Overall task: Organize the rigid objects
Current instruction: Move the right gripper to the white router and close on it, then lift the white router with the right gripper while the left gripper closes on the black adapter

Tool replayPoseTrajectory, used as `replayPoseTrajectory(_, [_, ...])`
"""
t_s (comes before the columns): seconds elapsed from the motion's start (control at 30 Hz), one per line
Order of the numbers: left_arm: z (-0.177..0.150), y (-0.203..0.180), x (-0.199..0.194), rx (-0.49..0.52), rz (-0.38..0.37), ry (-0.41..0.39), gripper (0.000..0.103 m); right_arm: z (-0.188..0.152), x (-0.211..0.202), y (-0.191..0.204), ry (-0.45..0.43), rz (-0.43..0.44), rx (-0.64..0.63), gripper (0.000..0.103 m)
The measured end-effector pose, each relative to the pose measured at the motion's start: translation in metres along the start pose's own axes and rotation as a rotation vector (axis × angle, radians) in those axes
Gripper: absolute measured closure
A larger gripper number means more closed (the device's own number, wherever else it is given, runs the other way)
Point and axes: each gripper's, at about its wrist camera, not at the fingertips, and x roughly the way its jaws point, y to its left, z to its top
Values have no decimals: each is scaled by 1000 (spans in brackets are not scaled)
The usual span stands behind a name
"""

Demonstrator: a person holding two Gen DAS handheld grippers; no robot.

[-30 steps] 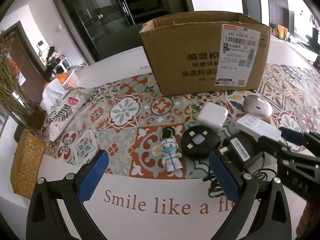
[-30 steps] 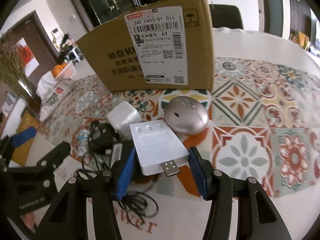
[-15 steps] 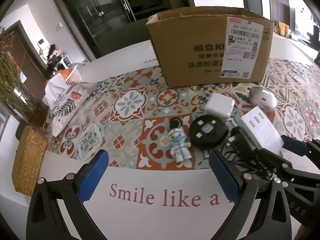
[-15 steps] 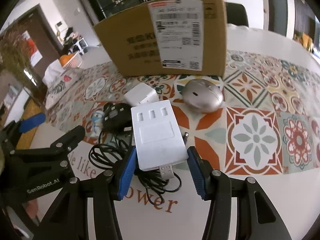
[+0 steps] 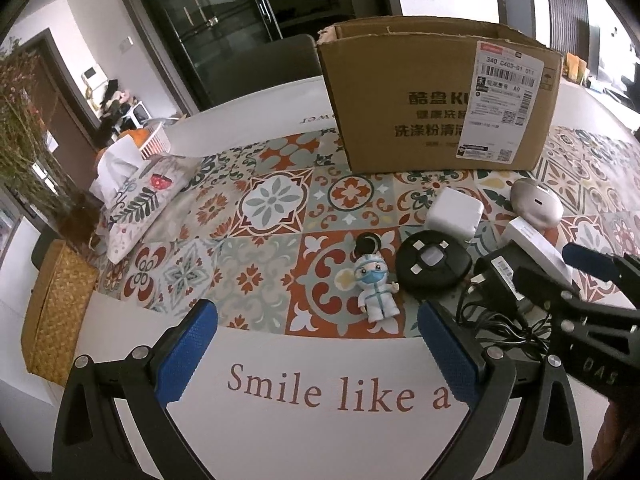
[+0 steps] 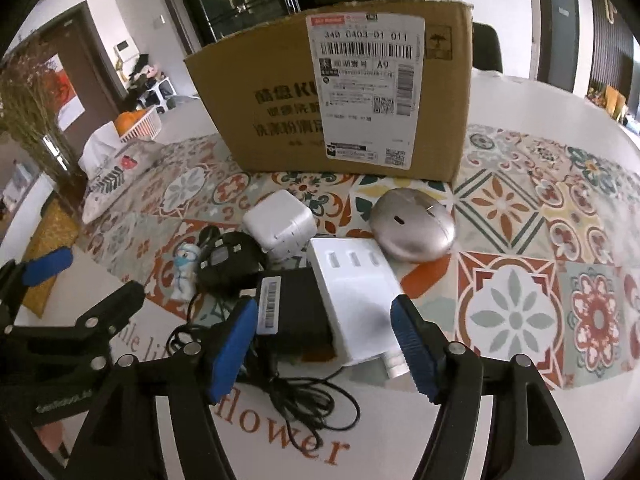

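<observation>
White flat USB hub, smooth plastic, lies on table between wide-open right gripper jaws, atop black adapter and tangled cable. Matte oval mouse far right; cardboard box behind. Left gripper jaws open, empty. Patterned tile cloth.

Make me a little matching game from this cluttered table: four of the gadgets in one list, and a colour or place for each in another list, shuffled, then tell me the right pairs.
Things:
1. masked figurine
2. silver mouse
3. round black disc
4. white USB hub

Descriptions:
A. lies between the open fingers of the right gripper
B. nearest the cardboard box, below its shipping label
C. stands left of the disc, on a red tile pattern
D. sits between the figurine and the black adapter

Pairs: 1-C, 2-B, 3-D, 4-A
</observation>
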Motion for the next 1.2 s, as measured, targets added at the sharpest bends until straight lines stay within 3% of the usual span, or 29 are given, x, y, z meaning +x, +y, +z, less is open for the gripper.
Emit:
replayPoseTrajectory(0.3, [8,-12,-1,17,-16,-26,1,8,3,-15,-24,-20,15,34])
replayPoseTrajectory(0.7, [11,-24,0,32,-27,-26,1,14,29,-34,17,144,104,34])
replayPoseTrajectory(0.77, [12,-24,0,28,-29,-27,1,14,29,-33,16,144,100,37])
replayPoseTrajectory(0.83, [13,-23,1,23,-35,-29,1,14,29,-33,21,165,120,48])
replayPoseTrajectory(1.2, [12,-24,-3,31,-48,-48,1,10,15,-34,13,105,117,53])
